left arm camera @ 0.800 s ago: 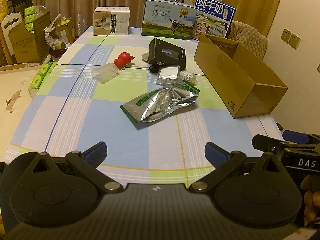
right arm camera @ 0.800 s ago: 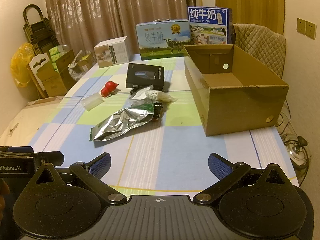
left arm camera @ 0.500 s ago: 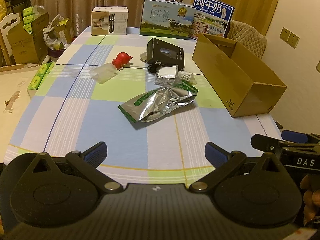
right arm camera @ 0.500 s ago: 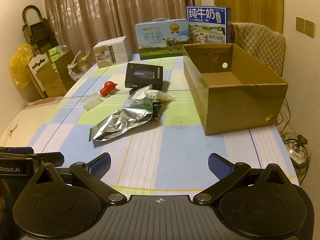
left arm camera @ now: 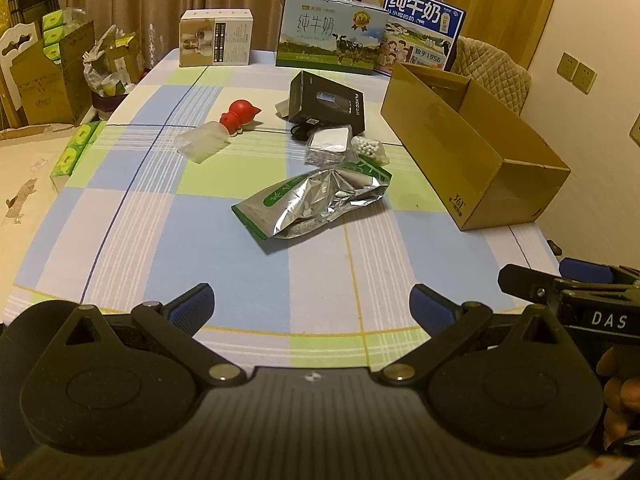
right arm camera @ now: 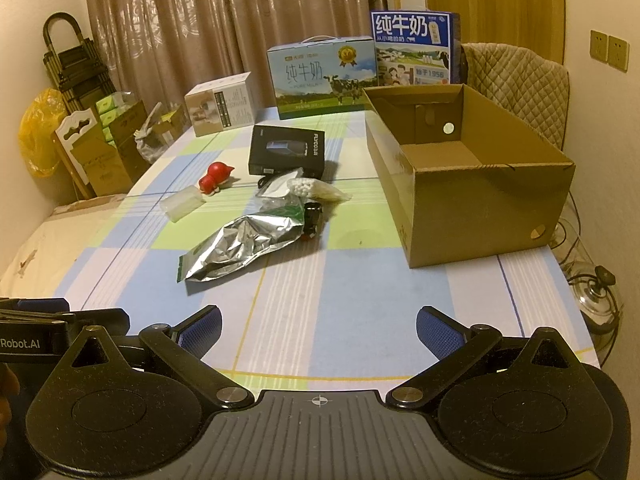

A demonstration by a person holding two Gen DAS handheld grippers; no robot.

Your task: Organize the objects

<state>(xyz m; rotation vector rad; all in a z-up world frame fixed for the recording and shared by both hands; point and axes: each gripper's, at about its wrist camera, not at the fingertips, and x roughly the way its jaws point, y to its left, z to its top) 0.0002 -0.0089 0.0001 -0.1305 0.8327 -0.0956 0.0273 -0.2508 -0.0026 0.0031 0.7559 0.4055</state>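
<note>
Foil pouch [left arm camera: 316, 202] lies mid-table on checked cloth [left arm camera: 200, 256], green edge up. Just behind: clear packet [left arm camera: 329, 145], bag of white beads [left arm camera: 369, 149], black box [left arm camera: 328, 98]. Red toy [left arm camera: 239, 115] and clear bag [left arm camera: 203, 143] to left. Open carton [right arm camera: 472, 176] stands right, empty inside. 2 milk cases [right arm camera: 320, 76] line far edge. Left gripper [left arm camera: 310, 300] and right gripper [right arm camera: 318, 326] hover over near edge, both spread wide, nothing between fingers.

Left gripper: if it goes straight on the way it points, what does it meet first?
Probably the crumpled silver foil pouch with green edging; the open left gripper has only bare checked tablecloth before it, though depth is uncertain.
</note>
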